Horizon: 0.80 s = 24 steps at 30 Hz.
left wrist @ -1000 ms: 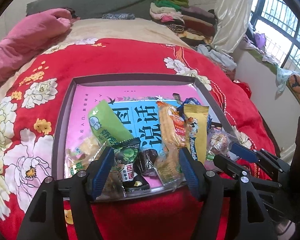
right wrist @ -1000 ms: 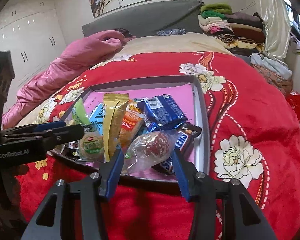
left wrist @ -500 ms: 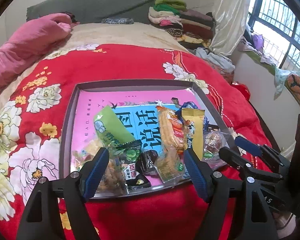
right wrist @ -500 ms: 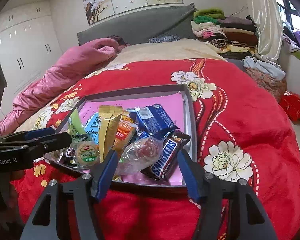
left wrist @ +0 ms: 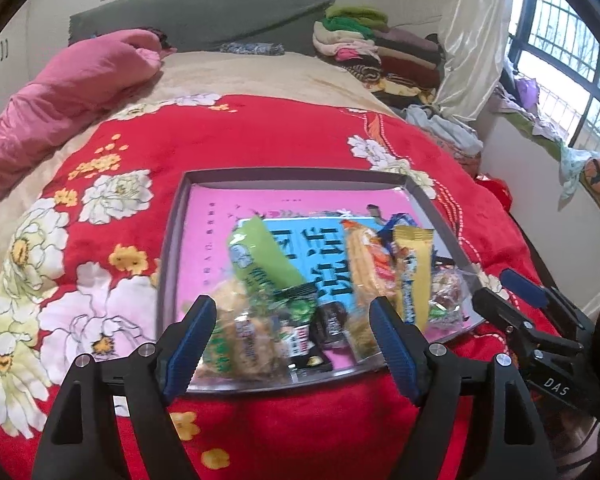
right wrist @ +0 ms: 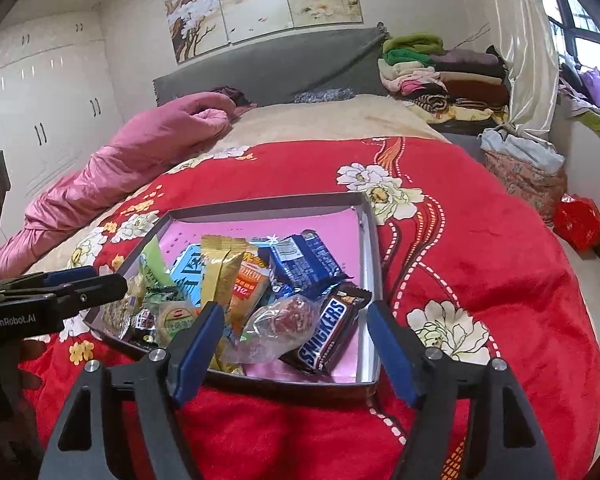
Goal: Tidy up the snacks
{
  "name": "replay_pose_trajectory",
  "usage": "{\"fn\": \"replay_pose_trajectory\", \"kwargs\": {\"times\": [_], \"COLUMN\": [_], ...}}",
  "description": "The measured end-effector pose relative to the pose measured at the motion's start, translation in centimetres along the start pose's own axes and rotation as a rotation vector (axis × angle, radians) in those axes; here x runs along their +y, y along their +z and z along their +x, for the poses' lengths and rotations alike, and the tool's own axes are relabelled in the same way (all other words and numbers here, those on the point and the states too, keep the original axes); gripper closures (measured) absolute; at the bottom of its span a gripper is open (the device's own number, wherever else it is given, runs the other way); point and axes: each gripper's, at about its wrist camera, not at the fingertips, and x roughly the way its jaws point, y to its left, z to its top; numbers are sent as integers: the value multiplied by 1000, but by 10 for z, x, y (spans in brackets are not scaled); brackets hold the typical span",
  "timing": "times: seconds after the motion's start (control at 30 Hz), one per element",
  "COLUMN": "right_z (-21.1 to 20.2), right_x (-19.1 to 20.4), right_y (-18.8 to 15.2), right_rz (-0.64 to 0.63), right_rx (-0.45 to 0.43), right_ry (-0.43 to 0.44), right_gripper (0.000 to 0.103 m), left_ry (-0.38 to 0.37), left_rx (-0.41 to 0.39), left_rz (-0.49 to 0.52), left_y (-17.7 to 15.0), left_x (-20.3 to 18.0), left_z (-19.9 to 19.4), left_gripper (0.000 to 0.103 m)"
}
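A grey tray (left wrist: 300, 176) (right wrist: 374, 264) with a pink and blue liner lies on the red flowered blanket and holds a heap of snacks at its near end. I see a green packet (left wrist: 260, 256), an orange cracker pack (left wrist: 364, 260), a yellow bar (left wrist: 412, 268) (right wrist: 220, 272), a blue packet (right wrist: 304, 264), a Snickers bar (right wrist: 326, 334) and a clear-wrapped sweet (right wrist: 284, 320). My left gripper (left wrist: 292, 336) is open and empty just before the tray's near edge. My right gripper (right wrist: 294, 340) is open and empty at the tray's near right corner.
The red blanket (left wrist: 240, 136) covers a bed. A pink duvet (right wrist: 140, 152) lies at the far left, folded clothes (right wrist: 432, 76) are stacked at the far right by the headboard. A window and sill clutter stand at the right (left wrist: 560, 92).
Both grippers have drawn back and risen from the tray, so the snacks look smaller and farther. Both stay open. The snacks have not moved.
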Motion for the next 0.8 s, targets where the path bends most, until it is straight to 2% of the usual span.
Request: {"fn": "replay_pose_trajectory", "kwargs": {"times": [0.3,0.63,0.8], "right_z": [12,15,13], "right_x": [26,37,33], "right_y": [-8,-13,-12], "right_rz": [-72,-102,-93], "right_rx": [56,72,70], "right_ry": [71,75,64], "right_gripper": [29,29,29], "left_ry": [54,41,71], "left_rx": [53,101,102], "left_rz": [-18,-20,-22], "left_y": [-12,-23,-22], "left_x": [25,25,29], "left_z": [4,29,40], "left_gripper": [23,23,23]}}
